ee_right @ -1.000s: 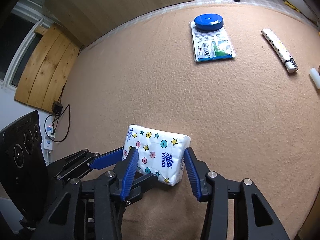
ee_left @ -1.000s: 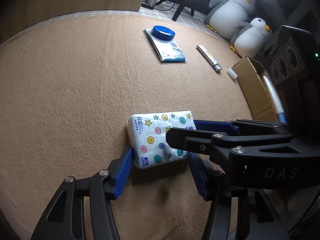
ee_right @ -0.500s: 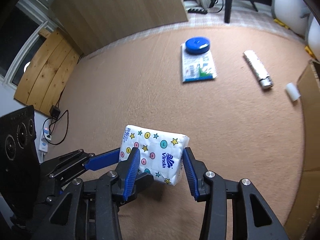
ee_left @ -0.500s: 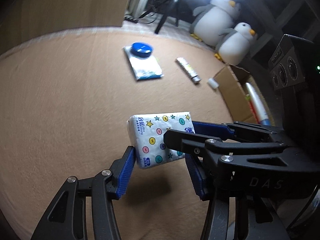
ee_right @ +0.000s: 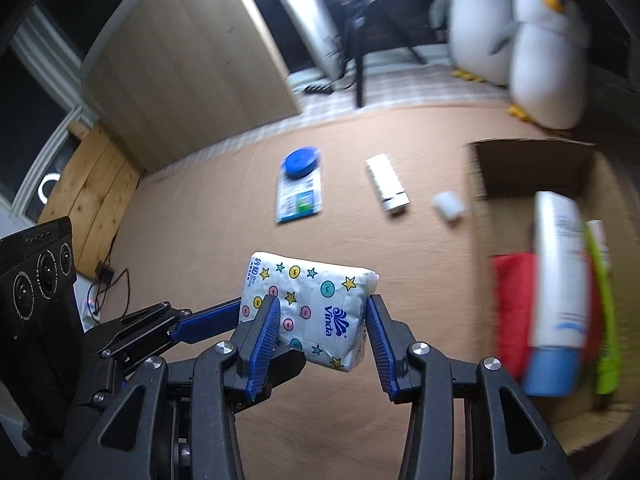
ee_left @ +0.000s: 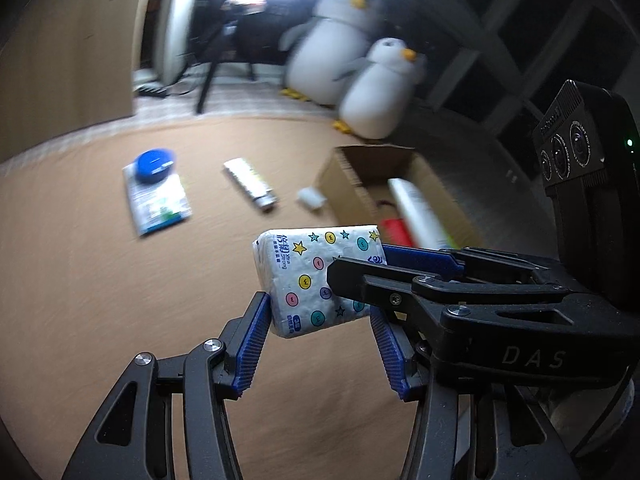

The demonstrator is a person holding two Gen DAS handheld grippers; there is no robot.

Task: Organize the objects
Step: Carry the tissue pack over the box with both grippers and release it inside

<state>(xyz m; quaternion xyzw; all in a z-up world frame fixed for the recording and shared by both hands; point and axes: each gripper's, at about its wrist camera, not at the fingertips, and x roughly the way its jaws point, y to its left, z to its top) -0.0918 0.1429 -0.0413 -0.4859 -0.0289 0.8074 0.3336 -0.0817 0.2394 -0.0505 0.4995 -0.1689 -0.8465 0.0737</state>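
The tissue pack (ee_right: 310, 308) is clamped across its short sides between the blue pads of the right gripper (ee_right: 320, 332), low in the centre of the right wrist view, and is carried clear of the tan mat (ee_right: 200, 220). In the left wrist view the same pack is bracketed end to end by the left gripper (ee_left: 320, 330); its left pad is seen against the pack's end, while contact at the right pad is hidden behind the other tool. From the right gripper outward, the open cardboard box (ee_right: 478, 184) lies to the right of the frame, with bottles already inside. The pack's long axis is seen running roughly left to right, so a sideways carry toward the box is judged to be needed.
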